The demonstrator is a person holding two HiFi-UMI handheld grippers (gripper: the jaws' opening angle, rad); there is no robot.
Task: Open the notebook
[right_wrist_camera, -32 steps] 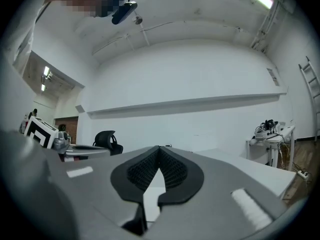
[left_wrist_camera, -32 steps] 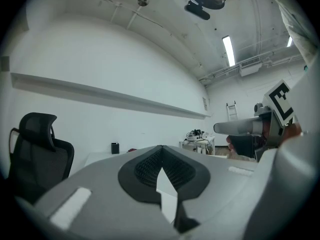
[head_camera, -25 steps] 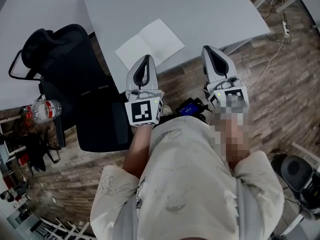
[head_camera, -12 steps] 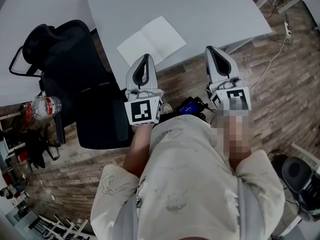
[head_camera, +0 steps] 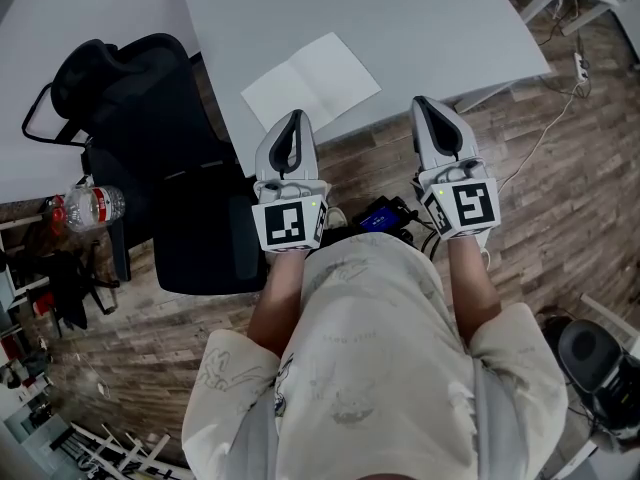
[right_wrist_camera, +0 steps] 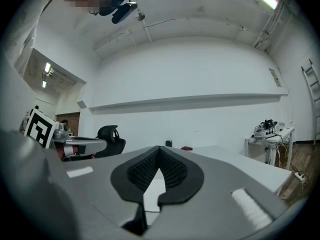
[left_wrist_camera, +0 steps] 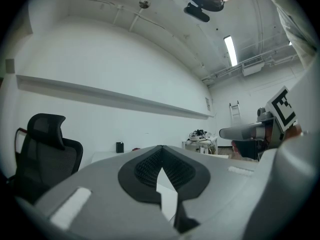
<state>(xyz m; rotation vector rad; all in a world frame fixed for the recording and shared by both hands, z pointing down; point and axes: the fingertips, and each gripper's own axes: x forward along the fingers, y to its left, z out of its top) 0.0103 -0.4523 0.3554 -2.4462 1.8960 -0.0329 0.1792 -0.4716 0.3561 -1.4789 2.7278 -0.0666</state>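
Noted notebook open and flat on table. Found left gripper and right gripper both pressed together, nothing between jaws, held level at table's near edge.

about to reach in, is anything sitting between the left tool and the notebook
Nothing visible does. The notebook lies flat near the front edge of the table. The left tool, shut and empty, points toward it from that near edge, and only bare tabletop shows between them.
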